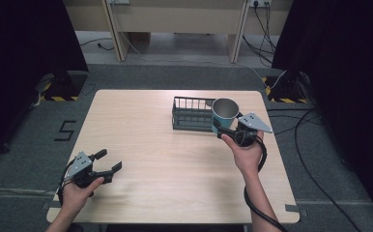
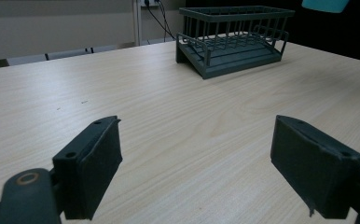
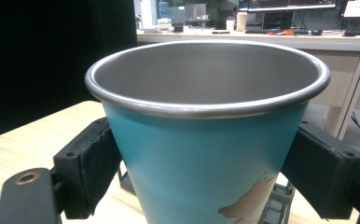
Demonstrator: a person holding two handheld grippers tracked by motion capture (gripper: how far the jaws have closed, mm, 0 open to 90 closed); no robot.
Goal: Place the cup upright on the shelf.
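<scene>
A teal cup (image 1: 223,112) with a steel rim and bare metal inside is held upright in the air by my right gripper (image 1: 222,127), whose jaws are shut on its sides. In the right gripper view the cup (image 3: 206,140) sits between both pads (image 3: 92,163). It hangs at the right end of a dark wire rack (image 1: 193,115), which stands on the far middle of the table. My left gripper (image 1: 108,161) rests low over the table's near left corner, open, with nothing between its fingers (image 2: 92,161). The rack (image 2: 234,39) lies well ahead of it.
The light wooden table (image 1: 175,174) has open surface between the two grippers. Cables (image 1: 315,174) run over the grey floor to the right. Desk legs (image 1: 236,34) and black curtains stand behind the table.
</scene>
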